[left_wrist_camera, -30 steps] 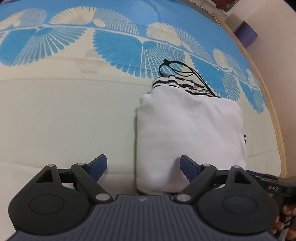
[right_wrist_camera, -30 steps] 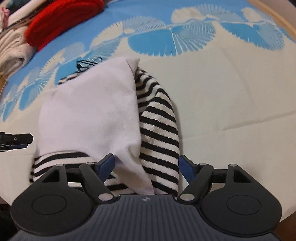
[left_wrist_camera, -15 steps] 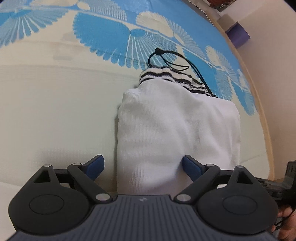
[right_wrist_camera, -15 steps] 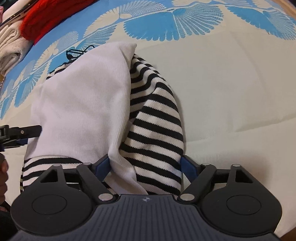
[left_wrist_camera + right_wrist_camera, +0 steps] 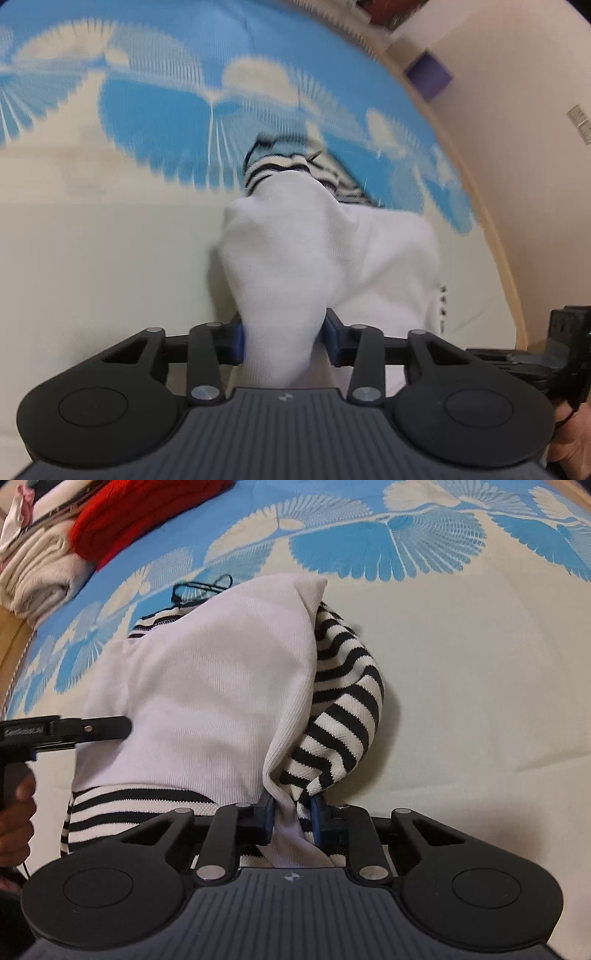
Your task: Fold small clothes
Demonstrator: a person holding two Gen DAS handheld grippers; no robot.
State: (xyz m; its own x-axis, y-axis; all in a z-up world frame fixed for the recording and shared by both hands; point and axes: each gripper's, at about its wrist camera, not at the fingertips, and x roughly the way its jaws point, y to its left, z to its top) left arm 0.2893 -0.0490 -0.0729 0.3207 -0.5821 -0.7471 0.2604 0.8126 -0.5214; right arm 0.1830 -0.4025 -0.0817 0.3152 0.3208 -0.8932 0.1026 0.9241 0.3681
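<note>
A small garment, white cloth (image 5: 332, 258) over black-and-white striped knit (image 5: 343, 716), lies folded on the bed cover. My left gripper (image 5: 283, 338) is shut on the white near edge, which bunches up between the blue pads. My right gripper (image 5: 292, 814) is shut on the near corner, pinching white cloth and striped knit together. The white panel also shows in the right wrist view (image 5: 207, 686). The left gripper's side shows in the right wrist view (image 5: 74, 729), at the garment's left edge. A black cord (image 5: 201, 589) lies by the far end.
The bed cover (image 5: 461, 686) is cream with blue fan patterns. Folded red (image 5: 147, 513) and beige (image 5: 37, 576) clothes are stacked at the far left. A wooden bed edge (image 5: 506, 280) and a wall run along the right of the left wrist view.
Both grippers went from open and straddling the garment's near edge to shut on it. The cloth now bunches and lifts at both pinch points.
</note>
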